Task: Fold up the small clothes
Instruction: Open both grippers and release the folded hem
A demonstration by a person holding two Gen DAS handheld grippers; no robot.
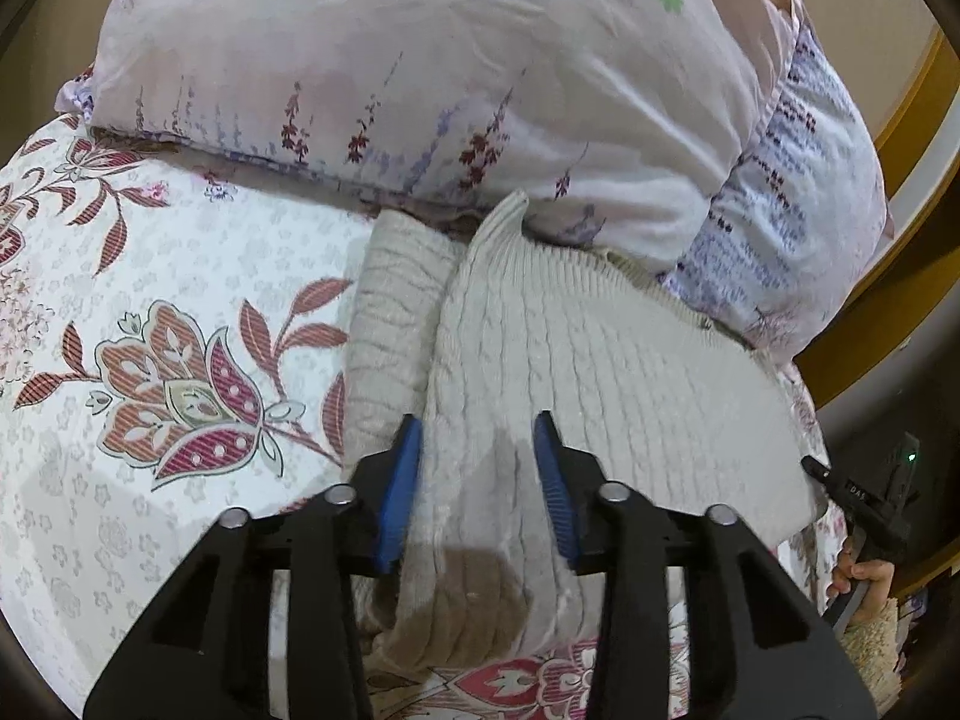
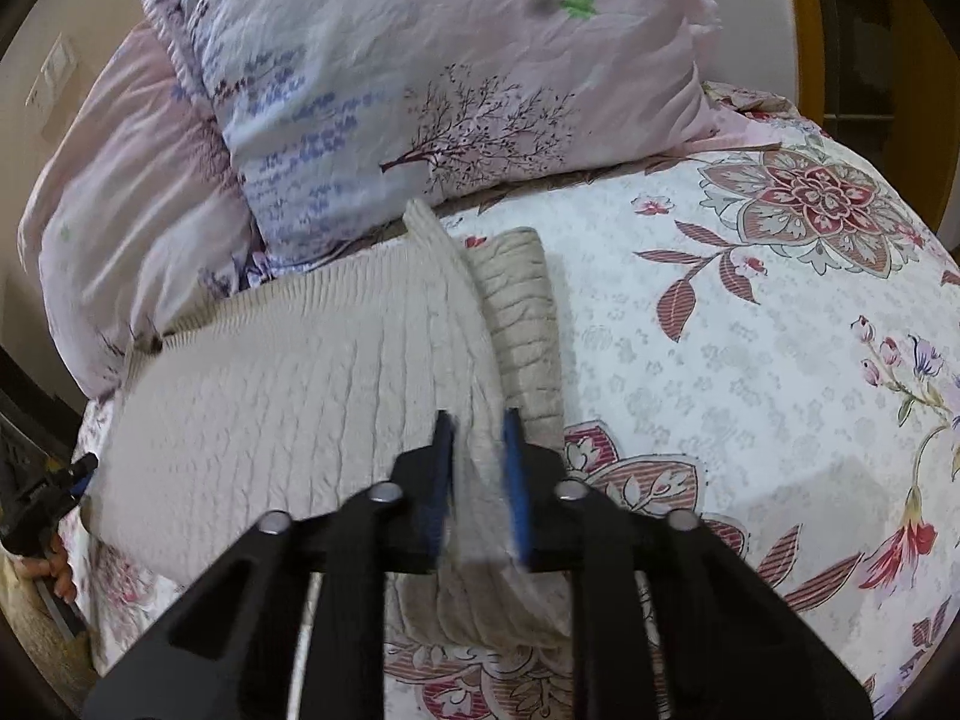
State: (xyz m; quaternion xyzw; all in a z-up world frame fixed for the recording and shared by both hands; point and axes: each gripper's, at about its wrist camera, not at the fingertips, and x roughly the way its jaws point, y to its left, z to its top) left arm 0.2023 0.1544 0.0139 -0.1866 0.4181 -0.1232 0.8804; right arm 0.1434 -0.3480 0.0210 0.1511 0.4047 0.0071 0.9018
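Left wrist view: the left gripper (image 1: 477, 438) is pinching the cream knit sweater (image 1: 600, 384) on the flowery bedsheet (image 1: 150, 276), below the pillows (image 1: 420, 60). The right gripper (image 2: 477, 438) squeezes a sweater fold too, fingers nearly together.

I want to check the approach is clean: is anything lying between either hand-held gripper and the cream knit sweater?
Nothing visible. The left hand-held gripper and right hand-held gripper are both directly at the cream knit sweater, its fabric between their blue pads.
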